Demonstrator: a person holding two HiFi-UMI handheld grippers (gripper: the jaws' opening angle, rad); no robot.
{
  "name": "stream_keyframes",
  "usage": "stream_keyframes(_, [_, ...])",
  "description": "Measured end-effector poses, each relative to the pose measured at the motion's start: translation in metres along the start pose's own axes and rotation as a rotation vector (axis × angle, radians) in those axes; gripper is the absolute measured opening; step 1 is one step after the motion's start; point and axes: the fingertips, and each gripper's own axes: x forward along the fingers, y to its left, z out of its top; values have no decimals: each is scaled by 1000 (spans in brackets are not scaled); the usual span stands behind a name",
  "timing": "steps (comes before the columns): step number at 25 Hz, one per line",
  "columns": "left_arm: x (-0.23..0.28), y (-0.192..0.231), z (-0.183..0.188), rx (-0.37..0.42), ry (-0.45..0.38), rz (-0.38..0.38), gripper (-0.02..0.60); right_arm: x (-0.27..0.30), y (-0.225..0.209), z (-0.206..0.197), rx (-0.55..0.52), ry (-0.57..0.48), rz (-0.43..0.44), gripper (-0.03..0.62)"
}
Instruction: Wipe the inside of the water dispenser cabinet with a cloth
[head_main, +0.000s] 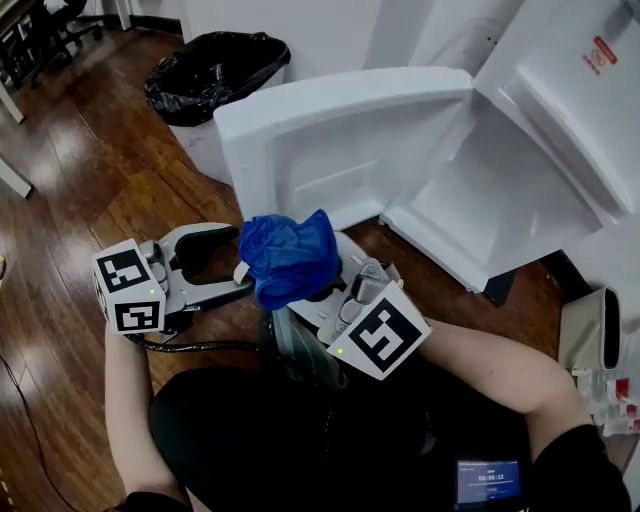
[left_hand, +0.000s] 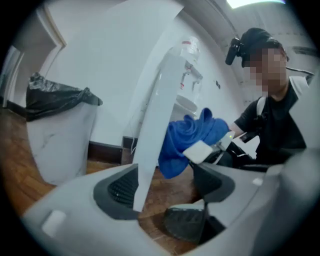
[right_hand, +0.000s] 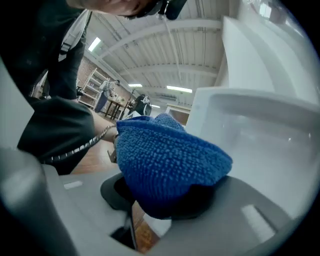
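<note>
Person in a dark top (head_main: 300, 440), lowest in the head view, carries a tool in each hand above a wood floor (head_main: 90, 180). Clamped in the right hand-held gripper (head_main: 305, 290) is a bunched blue cloth (head_main: 290, 258), its jaws closed on the lower folds while the rest bulges out above them. To its left, the left hand-held gripper (head_main: 238, 262) has its jaws spread wide with nothing pressed between the pads. In its own view the edge of the white door (left_hand: 155, 125) stands in the gap.

The water dispenser cabinet (head_main: 500, 200) is open, its door swung out to the left and lying crosswise ahead of both tools. The bare white interior sits up and to the right of the cloth in the head view, and the two are apart. The right hand is the nearer one, and its tool already faces the white shell, which fills the right side of its view. Reaching the inside looks like a matter of pushing the cloth forward and to the right, past the door's hinged end. A bin lined with a black bag (head_main: 215, 75) stands beyond the door
</note>
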Motion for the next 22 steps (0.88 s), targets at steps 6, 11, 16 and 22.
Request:
stream_keyframes(6, [-47, 34, 4, -160, -216, 123, 339, 37, -2, -87, -15, 137, 63, 150])
stream_keyframes(11, [-65, 52, 31, -192, -391, 206, 339, 1, -41, -170, -25, 349, -2, 151])
stream_keyframes(16, [-59, 28, 57, -105, -371, 153, 339, -84, -113, -205, 24, 485, -181, 152])
stream_keyframes(22, [-40, -20, 97, 95, -224, 158, 334, -178, -182, -207, 228, 544, -489, 151])
